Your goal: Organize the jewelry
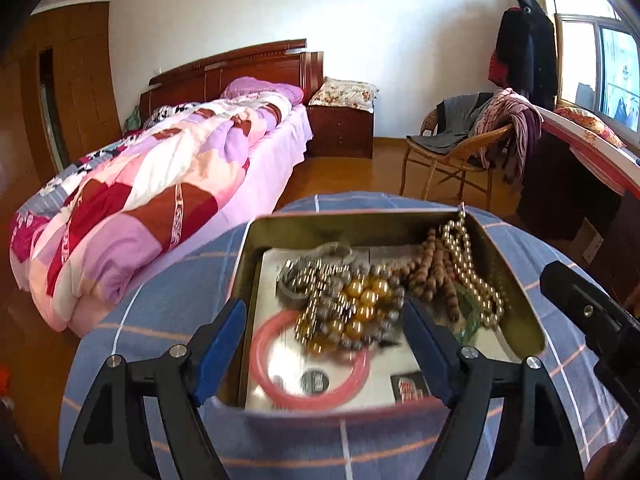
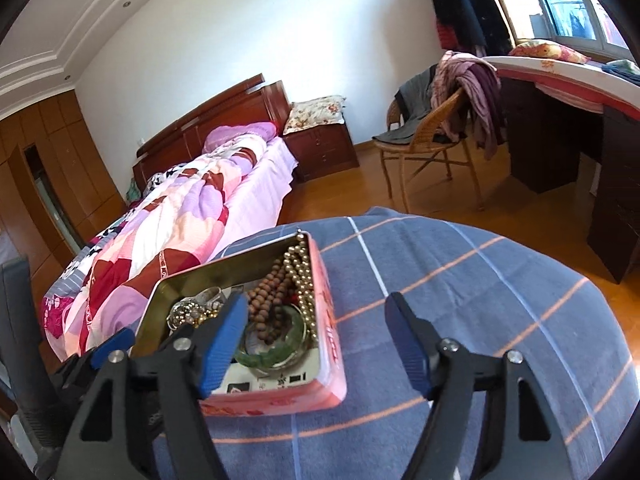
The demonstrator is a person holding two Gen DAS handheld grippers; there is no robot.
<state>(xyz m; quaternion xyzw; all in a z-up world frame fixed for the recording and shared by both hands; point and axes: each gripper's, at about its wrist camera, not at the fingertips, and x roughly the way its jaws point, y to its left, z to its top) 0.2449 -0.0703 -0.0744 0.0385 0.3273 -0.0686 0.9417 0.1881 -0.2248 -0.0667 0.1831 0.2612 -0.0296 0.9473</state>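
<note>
Sorting step, judged: left tongs (image 1: 324,330) and right tongs (image 2: 316,336) both spread, pinching nothing, above the tin (image 1: 360,222) w/ beads; next needs one piece picked.

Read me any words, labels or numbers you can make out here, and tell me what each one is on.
None reads clearly.
Pink tin, outer side wall: red characters, too distorted to read.
Printed card in the tin's bottom: dark marks, blurred.
Quilt on the bed: band of lettering, too small to read.

Shiny metal tin (image 1: 516,264), glossy pearl beads (image 1: 476,276), matt checked cloth (image 2: 480,280)
</note>
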